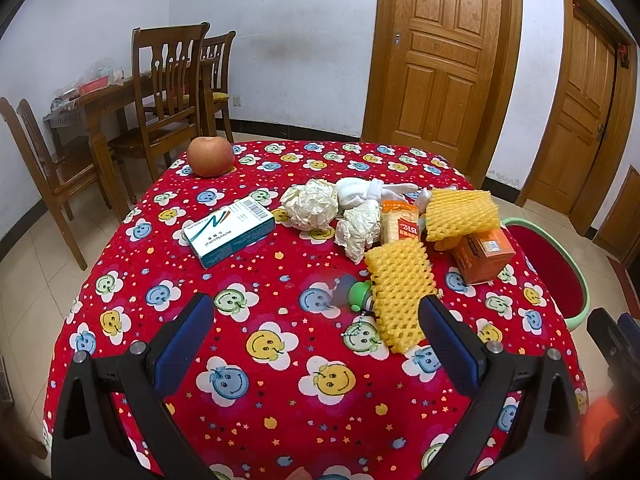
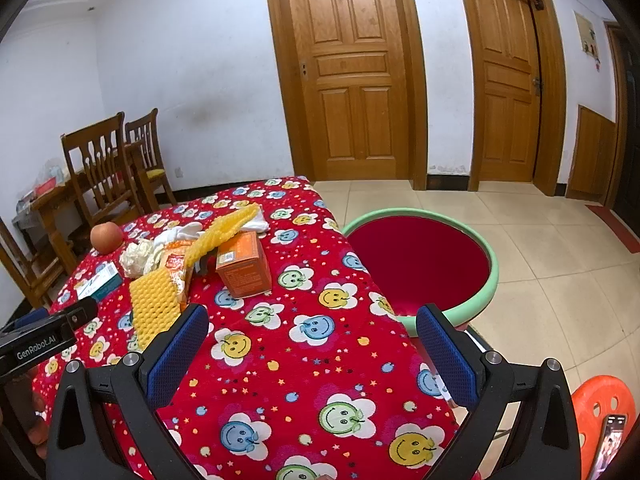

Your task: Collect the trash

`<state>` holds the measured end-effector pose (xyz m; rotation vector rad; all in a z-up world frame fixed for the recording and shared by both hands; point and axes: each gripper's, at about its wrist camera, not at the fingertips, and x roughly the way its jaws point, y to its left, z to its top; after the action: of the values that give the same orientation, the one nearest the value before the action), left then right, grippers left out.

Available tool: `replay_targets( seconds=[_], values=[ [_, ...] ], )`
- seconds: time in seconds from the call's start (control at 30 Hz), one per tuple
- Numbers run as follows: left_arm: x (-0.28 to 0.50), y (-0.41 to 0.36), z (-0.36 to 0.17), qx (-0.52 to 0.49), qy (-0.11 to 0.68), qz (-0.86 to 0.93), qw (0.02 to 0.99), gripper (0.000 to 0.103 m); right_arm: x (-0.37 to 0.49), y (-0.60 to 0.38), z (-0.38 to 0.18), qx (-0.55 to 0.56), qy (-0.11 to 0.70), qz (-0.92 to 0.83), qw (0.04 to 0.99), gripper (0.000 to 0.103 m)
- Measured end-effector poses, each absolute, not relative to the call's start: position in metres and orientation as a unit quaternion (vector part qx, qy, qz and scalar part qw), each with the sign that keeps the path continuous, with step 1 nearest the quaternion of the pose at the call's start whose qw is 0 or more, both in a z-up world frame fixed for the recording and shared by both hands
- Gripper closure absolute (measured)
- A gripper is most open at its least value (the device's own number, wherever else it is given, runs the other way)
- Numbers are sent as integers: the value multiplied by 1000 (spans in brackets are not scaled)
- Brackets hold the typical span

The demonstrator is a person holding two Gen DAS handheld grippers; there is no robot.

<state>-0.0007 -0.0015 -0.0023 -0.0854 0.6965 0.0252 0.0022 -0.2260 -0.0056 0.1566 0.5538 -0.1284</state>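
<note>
Both claws spread wide, holding nothing: left gripper (image 1: 316, 320), right gripper (image 2: 312, 328). "GenRobot.AI" legible on left unit. On table (image 1: 280, 400): two foam nets (image 1: 400, 292), two paper wads (image 1: 312, 204), orange box (image 1: 484, 256), teal box (image 1: 228, 230). One basin (image 2: 472, 304) beside table.

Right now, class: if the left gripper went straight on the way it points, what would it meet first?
Probably the tablecloth, or the small green toy slightly right of its line. The left gripper is open; depth is unclear.

The right gripper (image 2: 312, 322) is hovering with its jaws wide apart over the red tablecloth (image 2: 304, 364). An orange box (image 2: 244, 270) is sitting beside yellow foam netting (image 2: 154, 304), near the green-rimmed basin (image 2: 494, 276).
</note>
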Motion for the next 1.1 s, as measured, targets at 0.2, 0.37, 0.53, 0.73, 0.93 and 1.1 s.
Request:
replay_targets(
  seconds=[0.2, 0.37, 0.53, 0.73, 0.93, 1.1],
  values=[
    [1, 8, -9, -41, 348, 14, 937, 2, 7, -223, -8, 74, 282, -59, 955, 0],
    [13, 13, -10, -42, 353, 18, 934, 2, 17, -221, -9, 72, 289, -50, 953, 0],
    [29, 24, -11, -47, 362, 28, 931, 2, 31, -220, -7, 70, 294, -41, 952, 0],
    [51, 35, -16, -39, 377, 41, 924, 2, 57, -217, -13, 72, 318, -19, 945, 0],
    [78, 45, -21, -36, 396, 41, 917, 2, 87, -210, -20, 57, 343, -13, 938, 0],
    [101, 55, -27, -23, 405, 57, 912, 2, 108, -204, -28, 45, 363, -6, 931, 0]
  ],
)
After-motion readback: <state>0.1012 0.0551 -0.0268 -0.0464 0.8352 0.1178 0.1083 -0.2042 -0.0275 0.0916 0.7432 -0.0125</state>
